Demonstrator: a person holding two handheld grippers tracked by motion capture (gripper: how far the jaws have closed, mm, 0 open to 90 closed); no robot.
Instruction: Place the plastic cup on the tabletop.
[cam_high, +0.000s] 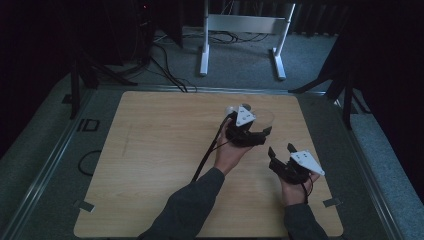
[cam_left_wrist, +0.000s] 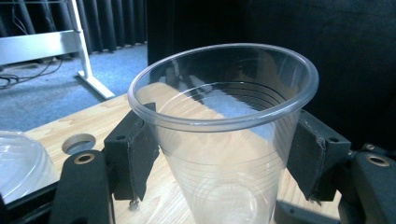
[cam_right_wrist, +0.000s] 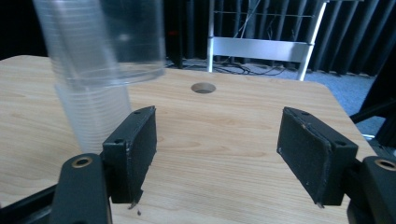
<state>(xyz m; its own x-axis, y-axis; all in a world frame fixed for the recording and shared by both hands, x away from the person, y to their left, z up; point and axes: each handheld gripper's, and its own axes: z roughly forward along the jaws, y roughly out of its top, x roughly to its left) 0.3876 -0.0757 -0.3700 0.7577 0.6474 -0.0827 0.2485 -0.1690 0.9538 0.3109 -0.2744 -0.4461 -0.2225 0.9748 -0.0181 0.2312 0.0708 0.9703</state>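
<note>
- Clearly, the left gripper (cam_left_wrist: 219, 154) holds a clear plastic cup (cam_left_wrist: 224, 135) upright, its two black pads pressed on opposite sides of the wall just under the rim; in the high view that left gripper (cam_high: 246, 132) sits right of the table's middle, toward the far edge
- The right gripper (cam_right_wrist: 217, 154) stands with its jaws wide apart and nothing between them; in the high view it (cam_high: 282, 155) hovers near and to the right of the left one, closer to the person
- In the right gripper view a stack of clear cups (cam_right_wrist: 95, 70) rises at the left, blurred, so whether it rests on the table (cam_right_wrist: 224, 130) or is lifted I cannot tell; a second clear plastic shape (cam_left_wrist: 21, 163) shows at the lower left of the left gripper view
- The step in hand seems to be carrying or separating one cup; the wall is thin and will likely buckle, so keep the squeeze light and the cup level
- If the right gripper is to help, bring it in low on the cup body, square to the wall, and close slowly; mind the round hole (cam_right_wrist: 203, 87) in the tabletop when setting the cup down
</note>
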